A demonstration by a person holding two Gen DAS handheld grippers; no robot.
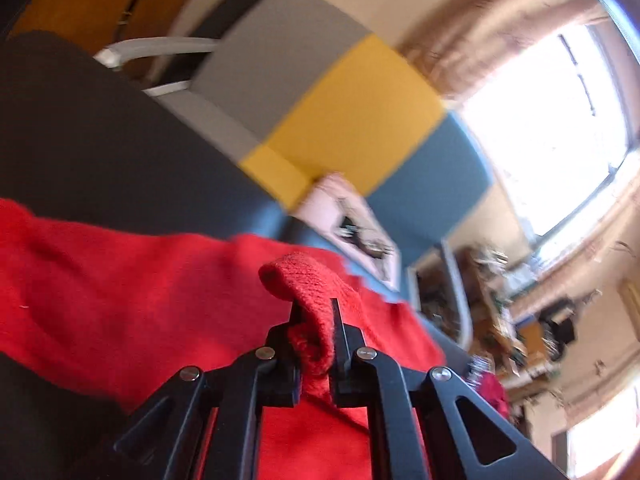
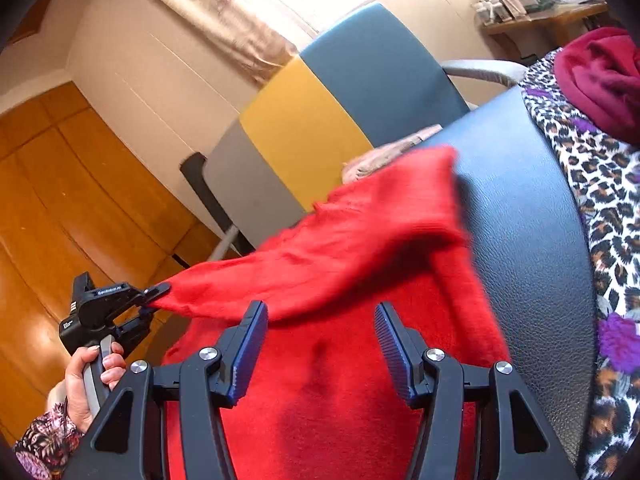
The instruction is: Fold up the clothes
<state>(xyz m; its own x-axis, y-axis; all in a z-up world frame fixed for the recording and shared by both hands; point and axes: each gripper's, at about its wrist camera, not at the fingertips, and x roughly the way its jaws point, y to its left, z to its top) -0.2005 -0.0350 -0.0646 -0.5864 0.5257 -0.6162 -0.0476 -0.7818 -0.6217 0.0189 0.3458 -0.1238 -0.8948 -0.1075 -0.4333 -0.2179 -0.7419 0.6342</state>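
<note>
Red sweater lies on the dark seat, one part lifted off it. The left gripper is closed on a fold of its edge; the right gripper hovers open above the cloth, holding nothing. To fold well, I think the left should carry the pinched edge flat over the body, keeping it tight, while the right presses the lower layer so nothing slides.

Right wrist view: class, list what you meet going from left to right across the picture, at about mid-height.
Wooden cupboard → left tongs gripping the garment's edge → red garment → dark leather seat → leopard-print cloth.
</note>
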